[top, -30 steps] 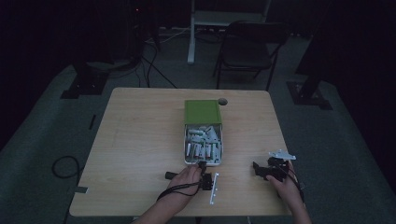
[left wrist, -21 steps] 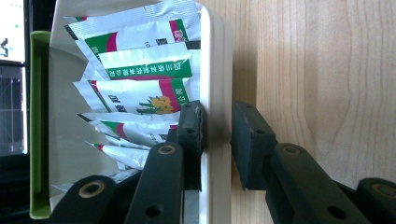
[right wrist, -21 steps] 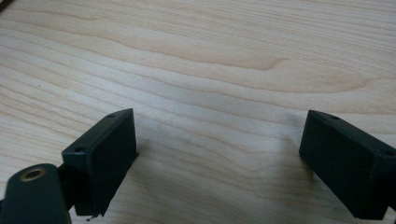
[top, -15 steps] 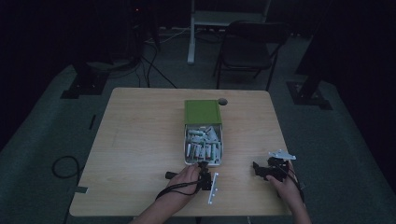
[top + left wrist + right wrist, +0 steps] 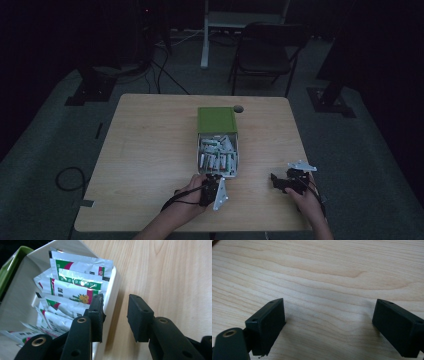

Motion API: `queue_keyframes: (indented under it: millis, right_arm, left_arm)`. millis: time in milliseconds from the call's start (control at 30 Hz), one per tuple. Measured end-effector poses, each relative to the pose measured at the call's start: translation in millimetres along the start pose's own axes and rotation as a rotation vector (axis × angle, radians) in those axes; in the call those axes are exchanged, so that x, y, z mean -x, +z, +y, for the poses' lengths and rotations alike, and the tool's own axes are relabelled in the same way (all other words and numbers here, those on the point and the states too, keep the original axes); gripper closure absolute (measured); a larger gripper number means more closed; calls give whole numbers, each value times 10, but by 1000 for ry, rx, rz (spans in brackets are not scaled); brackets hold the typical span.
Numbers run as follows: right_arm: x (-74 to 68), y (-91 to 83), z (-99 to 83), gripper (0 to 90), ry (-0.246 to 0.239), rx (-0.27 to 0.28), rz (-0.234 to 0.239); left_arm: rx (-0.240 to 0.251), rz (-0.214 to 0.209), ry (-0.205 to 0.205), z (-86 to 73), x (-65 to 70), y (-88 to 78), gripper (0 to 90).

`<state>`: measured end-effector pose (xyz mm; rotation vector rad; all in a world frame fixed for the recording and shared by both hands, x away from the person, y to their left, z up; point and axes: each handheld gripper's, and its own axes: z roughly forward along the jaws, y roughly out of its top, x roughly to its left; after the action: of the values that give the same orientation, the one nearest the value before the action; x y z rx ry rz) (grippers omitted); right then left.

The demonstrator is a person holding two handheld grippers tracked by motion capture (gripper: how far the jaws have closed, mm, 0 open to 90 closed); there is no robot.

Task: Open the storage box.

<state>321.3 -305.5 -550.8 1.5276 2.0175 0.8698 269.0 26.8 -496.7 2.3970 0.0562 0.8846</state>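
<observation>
My left hand-held gripper [image 5: 115,317], jaws just parting with nothing between them, sits at the near rim of the white tray [image 5: 111,287], whose sachets [image 5: 75,287] lie ahead-left, long axis running away from me.

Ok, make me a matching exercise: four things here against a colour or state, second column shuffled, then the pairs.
1. lid
2. tray
3. right gripper
4. chair

A. fingers wide apart over bare table
B. green
C. white, full of sachets
D. dark, on the floor beyond the table

Pairs: 1-B, 2-C, 3-A, 4-D
</observation>
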Motion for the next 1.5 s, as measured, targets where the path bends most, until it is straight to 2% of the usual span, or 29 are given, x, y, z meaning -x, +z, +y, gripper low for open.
queue_keyframes:
  millis: [133,233,367,533,567,633,733,800,900,933,1100,1300,1500]
  right_arm:
    - [0,0,0,105,0,0,0]
    - [0,0,0,105,0,0,0]
    - [0,0,0,105,0,0,0]
    - [0,0,0,105,0,0,0]
    - [0,0,0,105,0,0,0]
    - [0,0,0,105,0,0,0]
    - [0,0,0,105,0,0,0]
    - [0,0,0,105,0,0,0]
    - [0,0,0,105,0,0,0]
    - [0,0,0,105,0,0,0]
    - [0,0,0,105,-1,1,0]
    - [0,0,0,105,0,0,0]
    - [-1,0,0,105,1,0,0]
  left_arm:
    - [10,-35,-59,-110,-16,-55,664]
    - [8,-43,-77,-157,-20,-70,664]
    - [16,-58,-128,-280,-17,-111,663]
    - [8,-69,-152,-379,-13,-141,662]
    - [8,-72,-177,-433,-18,-159,663]
    - [5,-75,-192,-480,-15,-172,663]
    - [-2,-76,-200,-522,-12,-182,663]
    - [-8,-72,-226,-603,0,-188,663]
    - [-12,-69,-226,-629,3,-191,663]
    - [-14,-65,-248,-690,3,-206,663]
    - [-17,-54,-282,-807,-36,-247,662]
    - [-12,-14,-374,-1012,-119,-299,654]
    - [-18,-5,-439,-1178,-157,-334,653]
